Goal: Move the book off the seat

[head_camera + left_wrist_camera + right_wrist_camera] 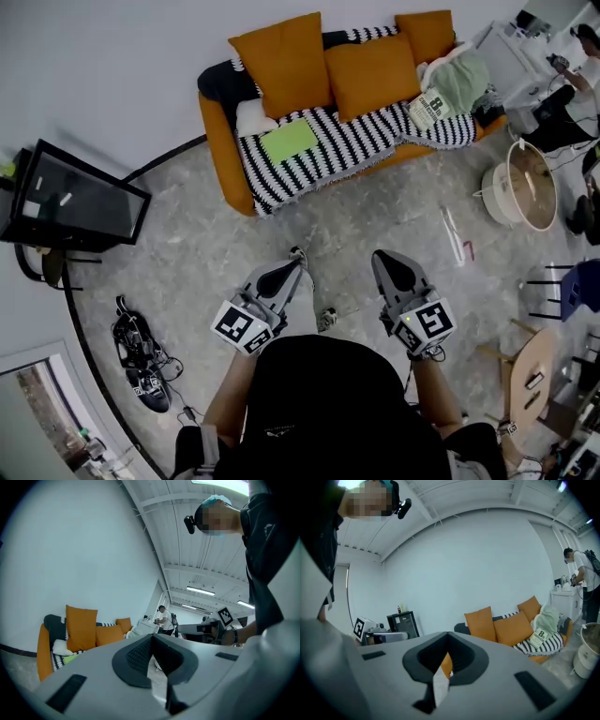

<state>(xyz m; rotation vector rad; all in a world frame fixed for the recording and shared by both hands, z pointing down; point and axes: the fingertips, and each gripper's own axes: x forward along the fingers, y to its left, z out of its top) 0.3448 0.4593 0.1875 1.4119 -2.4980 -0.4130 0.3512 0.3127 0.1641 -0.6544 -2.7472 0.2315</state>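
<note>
Grey speckled floor (375, 211) lies open between me and the orange sofa (223, 150). A dark screen (75, 202) stands off to the left and a cream tub (495, 195) to the right. The green book (289, 140) lies flat on the striped throw (361, 141), at the left part of the seat, just beside a white cushion (253, 118). It is well apart from my fingers, ahead of them. I hold my left gripper (298, 253) and right gripper (379, 255) side by side, pointing toward the sofa. The fingers of all 2 are pressed together on nothing.
</note>
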